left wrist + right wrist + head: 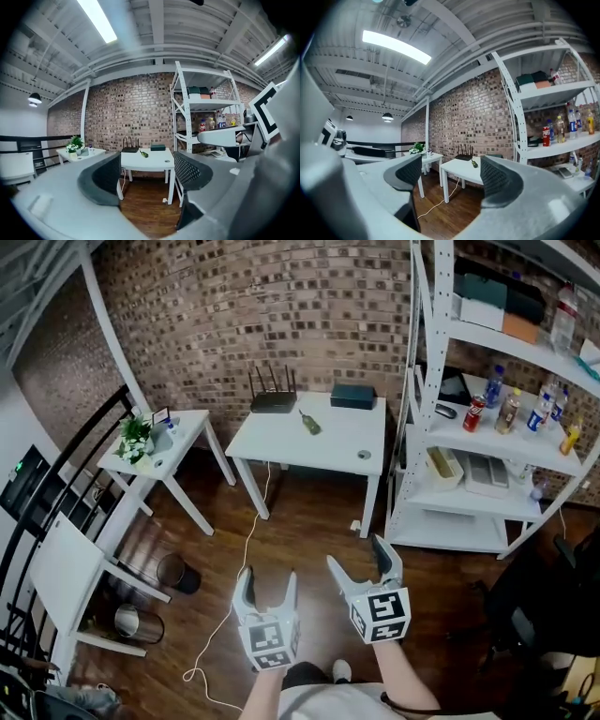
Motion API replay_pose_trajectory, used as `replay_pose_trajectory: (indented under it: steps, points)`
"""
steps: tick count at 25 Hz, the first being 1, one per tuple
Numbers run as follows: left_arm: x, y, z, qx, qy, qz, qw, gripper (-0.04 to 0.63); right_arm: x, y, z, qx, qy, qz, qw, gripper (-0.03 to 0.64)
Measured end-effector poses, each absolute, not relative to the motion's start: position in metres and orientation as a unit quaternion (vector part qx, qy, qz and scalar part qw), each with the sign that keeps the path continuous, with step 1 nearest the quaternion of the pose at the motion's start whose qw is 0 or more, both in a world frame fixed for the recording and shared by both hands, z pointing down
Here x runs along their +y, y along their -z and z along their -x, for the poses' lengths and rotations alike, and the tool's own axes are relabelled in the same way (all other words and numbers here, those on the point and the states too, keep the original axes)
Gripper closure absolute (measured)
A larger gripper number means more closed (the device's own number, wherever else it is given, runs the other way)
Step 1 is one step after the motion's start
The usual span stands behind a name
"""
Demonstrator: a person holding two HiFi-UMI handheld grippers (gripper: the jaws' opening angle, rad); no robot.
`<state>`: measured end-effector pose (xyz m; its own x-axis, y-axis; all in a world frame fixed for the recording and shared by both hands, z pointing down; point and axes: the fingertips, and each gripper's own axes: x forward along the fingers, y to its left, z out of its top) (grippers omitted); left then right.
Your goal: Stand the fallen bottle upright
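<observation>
First step: get to the fallen bottle [309, 423].
The left gripper [269, 577] and right gripper [356, 554] were far off, jaws apart and empty; next, reach the worktop [281, 444].

Left gripper [269, 576] and right gripper [355, 551] level — jaws apart, empty.

We carry two pale grey plastic two-jaw tools, the left gripper [269, 583] and the right gripper [357, 557]. Each has a pair of curved, tapering grey jaws, lined on the inner faces with dark pads [106, 176] in a fine cross-hatched grip texture. Behind the jaws each body ends in a white cube [382, 613] printed with black square markers. We wear a pale top [328, 706] that leaves our forearms uncovered, and a light shoe [342, 670]
</observation>
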<state>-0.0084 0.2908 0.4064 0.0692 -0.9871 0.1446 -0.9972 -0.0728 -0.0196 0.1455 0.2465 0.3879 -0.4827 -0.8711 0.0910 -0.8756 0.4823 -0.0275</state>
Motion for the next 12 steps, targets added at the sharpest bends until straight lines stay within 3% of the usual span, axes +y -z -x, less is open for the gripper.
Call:
replay_pose_trajectory:
  steps: [12]
  points:
    - [0.087, -0.445, 0.055, -0.658, -0.059, -0.748, 0.065, 0.245, 0.061, -0.432, -0.083, -0.875, -0.045, -0.477, 0.071, 0.242]
